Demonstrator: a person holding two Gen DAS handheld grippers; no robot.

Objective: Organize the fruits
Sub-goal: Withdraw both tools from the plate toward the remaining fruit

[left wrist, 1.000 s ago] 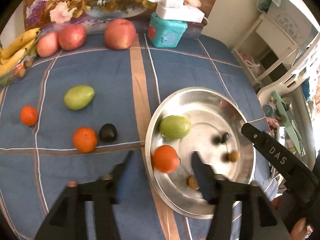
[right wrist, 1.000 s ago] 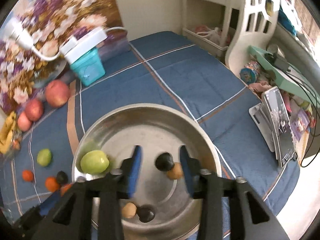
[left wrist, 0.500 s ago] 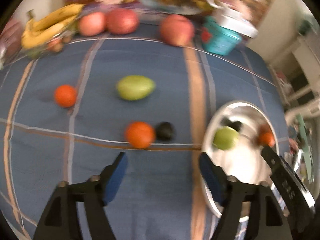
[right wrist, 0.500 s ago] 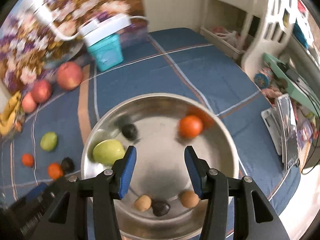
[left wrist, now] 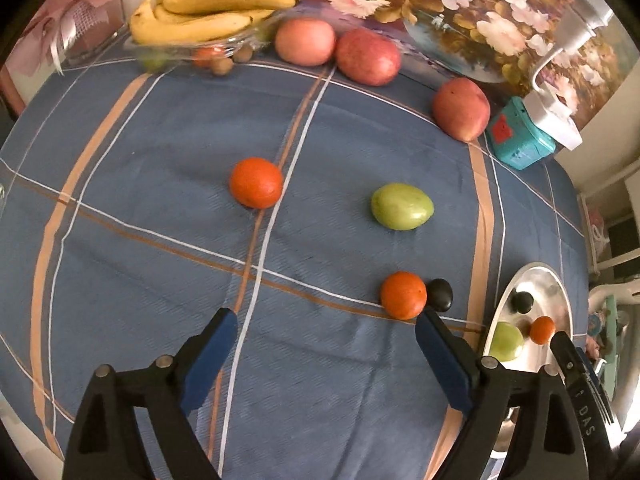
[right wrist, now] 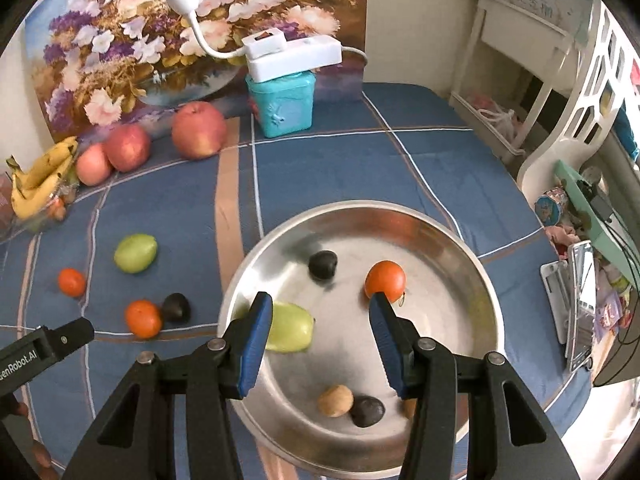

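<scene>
On the blue plaid-clothed table, loose oranges and a green mango lie left of the round steel bowl holding more fruit. Both the left hand-held gripper and right hand-held gripper hover open, empty. A floral painting backs the table.
</scene>
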